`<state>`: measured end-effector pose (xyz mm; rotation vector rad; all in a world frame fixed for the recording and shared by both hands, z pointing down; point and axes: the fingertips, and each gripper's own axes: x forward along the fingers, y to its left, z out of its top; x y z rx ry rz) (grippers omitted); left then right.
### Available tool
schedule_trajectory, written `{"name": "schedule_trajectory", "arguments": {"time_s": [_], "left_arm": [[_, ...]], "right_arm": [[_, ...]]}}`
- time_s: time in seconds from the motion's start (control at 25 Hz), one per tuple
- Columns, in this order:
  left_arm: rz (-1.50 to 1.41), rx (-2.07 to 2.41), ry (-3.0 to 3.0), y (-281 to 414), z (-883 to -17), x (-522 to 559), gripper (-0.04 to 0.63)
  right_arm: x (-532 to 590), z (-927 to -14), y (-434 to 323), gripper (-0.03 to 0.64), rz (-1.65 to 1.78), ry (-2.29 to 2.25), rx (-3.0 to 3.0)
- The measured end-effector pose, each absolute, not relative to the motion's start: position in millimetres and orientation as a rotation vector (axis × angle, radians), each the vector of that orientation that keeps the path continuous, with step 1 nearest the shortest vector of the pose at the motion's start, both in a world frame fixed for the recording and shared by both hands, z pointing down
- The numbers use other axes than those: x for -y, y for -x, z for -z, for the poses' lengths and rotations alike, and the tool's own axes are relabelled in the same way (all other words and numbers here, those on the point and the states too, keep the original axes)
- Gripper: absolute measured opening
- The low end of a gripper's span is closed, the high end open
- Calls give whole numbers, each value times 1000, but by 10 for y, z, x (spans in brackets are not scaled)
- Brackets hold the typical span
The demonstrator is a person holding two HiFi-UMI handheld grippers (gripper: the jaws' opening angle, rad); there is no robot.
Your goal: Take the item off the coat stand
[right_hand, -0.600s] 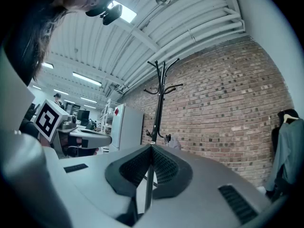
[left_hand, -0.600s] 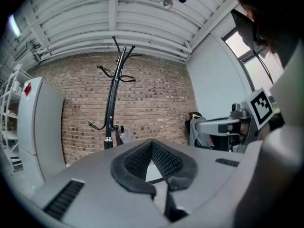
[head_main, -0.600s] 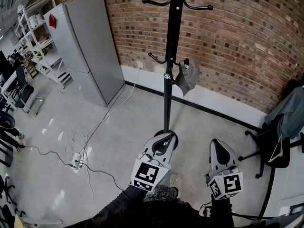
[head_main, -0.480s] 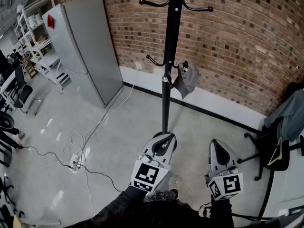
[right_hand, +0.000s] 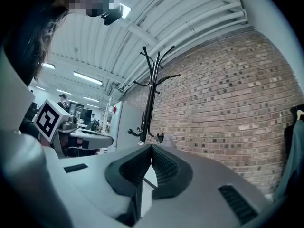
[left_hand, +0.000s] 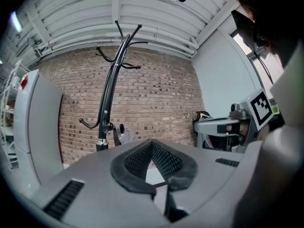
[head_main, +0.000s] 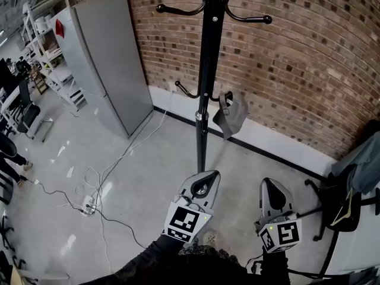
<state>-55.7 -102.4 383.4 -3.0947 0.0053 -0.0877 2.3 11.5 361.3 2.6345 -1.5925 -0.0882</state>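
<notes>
From the head view, the coat stand (head_main: 203, 70) now looms larger and nearer than it did half a second ago, and the grey cap (head_main: 230, 115) hanging from one of its lower hooks has slid down the frame towards the person, so they look to have stepped in closer; the left gripper (head_main: 203, 177) and right gripper (head_main: 270, 187) are carried low in front of the body as before, well short of the stand and not yet raised to the cap. In the left gripper view, the pads are pressed together at the tips with nothing between them, and beyond them the stand (left_hand: 107, 99) rises against the brick wall (left_hand: 161, 103), the cap (left_hand: 125, 136) dangling just right of the pole. In the right gripper view, that gripper (right_hand: 151, 149) is likewise squeezed shut and empty, and the cap (right_hand: 161, 137) peeps just over its tip beside the pole (right_hand: 149, 94). To my eye this is an approach only: the cap is untouched on its hook, and one gripper will have to lift and spread before it can take it
</notes>
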Motion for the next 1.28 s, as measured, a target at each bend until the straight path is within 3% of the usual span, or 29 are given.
{"name": "schedule_trajectory", "arguments": {"time_s": [0.52,1.28], "left_arm": [[121,-108,3098,-195,-3865,1286,-2],[178,-522,3071,-704,-4002,1514,-2]], "right_arm": [[338,-3643,-738,11,78,-2511,1776],[849,-3615,-1546,11,156,-2188,2156]]}}
